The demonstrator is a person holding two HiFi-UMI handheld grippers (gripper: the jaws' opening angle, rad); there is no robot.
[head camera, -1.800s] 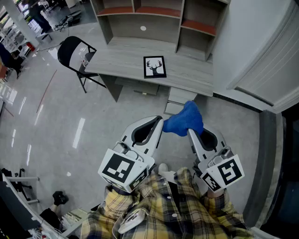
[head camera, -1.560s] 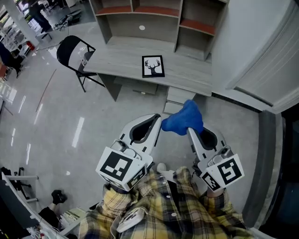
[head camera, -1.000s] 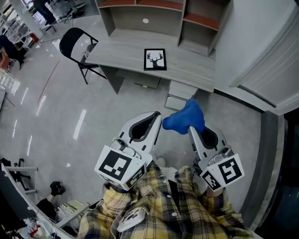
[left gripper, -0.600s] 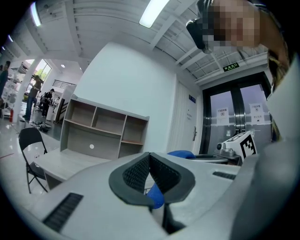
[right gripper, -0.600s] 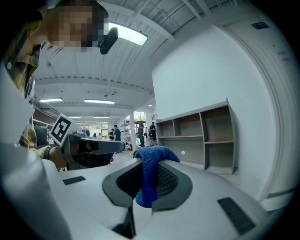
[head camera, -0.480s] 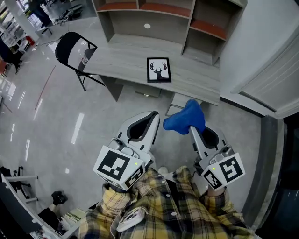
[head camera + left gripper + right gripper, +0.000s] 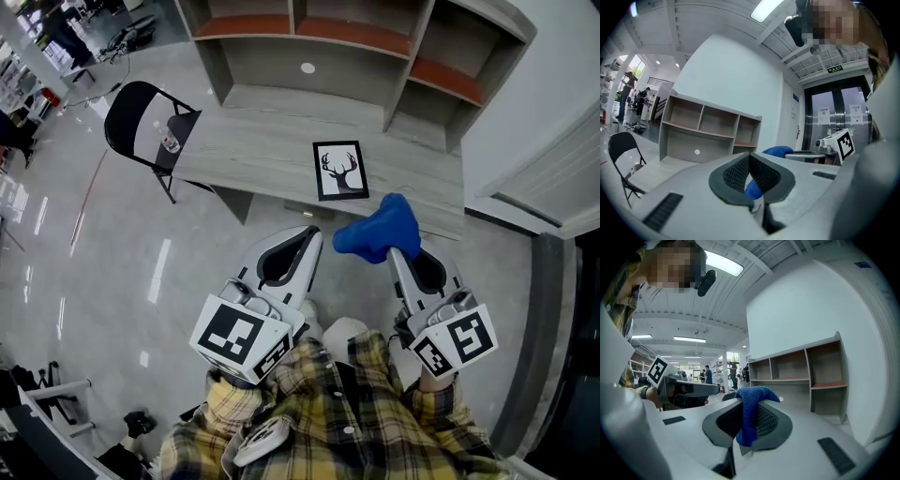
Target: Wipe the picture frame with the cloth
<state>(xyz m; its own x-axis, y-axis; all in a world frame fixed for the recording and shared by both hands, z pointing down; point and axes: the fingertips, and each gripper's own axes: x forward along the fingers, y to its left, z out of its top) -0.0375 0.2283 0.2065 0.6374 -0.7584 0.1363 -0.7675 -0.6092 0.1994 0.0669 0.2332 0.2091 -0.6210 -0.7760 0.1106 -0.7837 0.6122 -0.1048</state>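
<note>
A black picture frame (image 7: 339, 171) with a deer print lies flat on the grey desk (image 7: 253, 141). My right gripper (image 7: 398, 251) is shut on a blue cloth (image 7: 378, 230), which bunches over its jaws just short of the desk's front edge; in the right gripper view the blue cloth (image 7: 749, 416) hangs between the pads. My left gripper (image 7: 311, 238) is shut with nothing in it, level with the right one and left of the cloth. In the left gripper view the left gripper (image 7: 750, 169) has its pads together, with the blue cloth (image 7: 774, 151) beyond.
Shelving (image 7: 356, 42) rises behind the desk. A black folding chair (image 7: 141, 122) stands at the desk's left end. A white wall (image 7: 553, 122) closes the right side. Glossy floor lies to the left.
The view has closed in on the desk: the frame and desk now sit lower and nearer, and both grippers with the cloth have come up to the desk's front edge.
</note>
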